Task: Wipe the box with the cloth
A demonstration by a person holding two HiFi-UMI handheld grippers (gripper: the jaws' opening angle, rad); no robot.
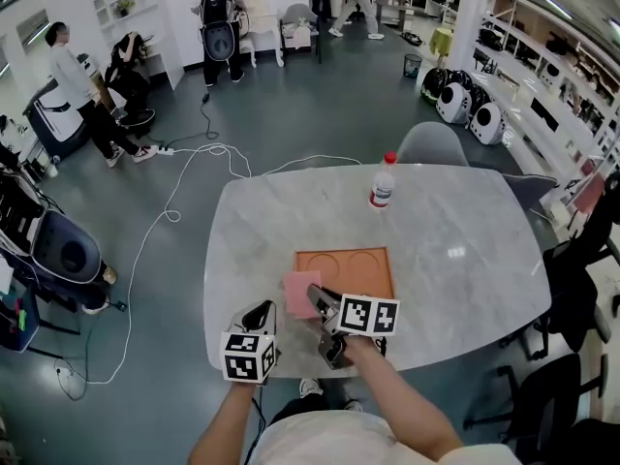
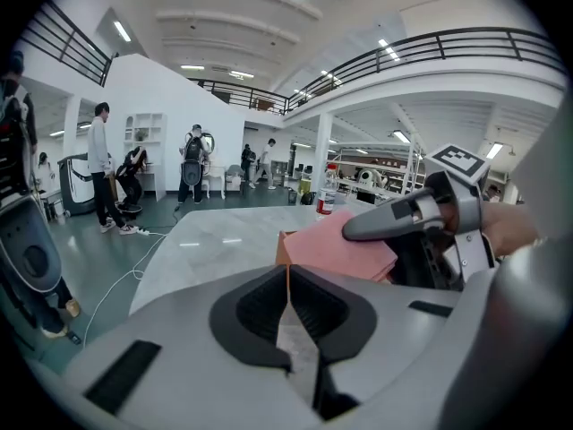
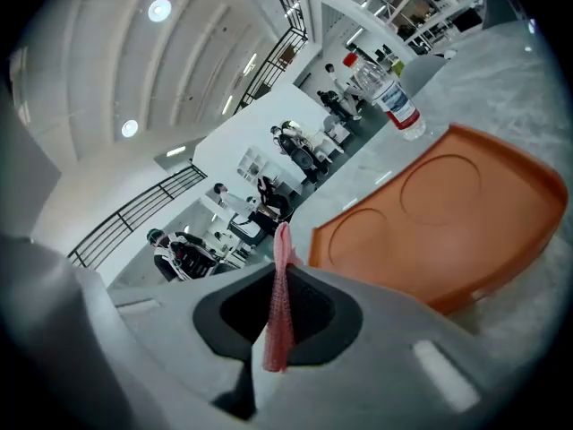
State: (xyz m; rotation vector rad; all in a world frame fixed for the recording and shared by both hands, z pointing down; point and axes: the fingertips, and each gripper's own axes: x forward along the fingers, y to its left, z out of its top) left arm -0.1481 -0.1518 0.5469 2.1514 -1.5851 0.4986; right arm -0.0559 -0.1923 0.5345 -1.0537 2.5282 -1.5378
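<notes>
Far left, over the front edge of the marble table (image 1: pixel 465 250): left gripper (image 1: pixel 260 312), jaws pressed tight together in its own view (image 2: pixel 288 280), nothing between them. Just to its right: pink cloth (image 1: pixel 299 294), seen edge-on in the right gripper view (image 3: pixel 279 316), clamped between the jaws of the right gripper (image 1: pixel 317 296) and held at the near left corner of the box; contact with the box unclear. Next, the box (image 1: pixel 345 253) itself: orange, shallow, two round hollows in its floor (image 3: pixel 448 231), flat on the table toward the front. Beyond and slightly right: plastic bottle (image 1: pixel 384 184), red cap, upright, apart from the box.
</notes>
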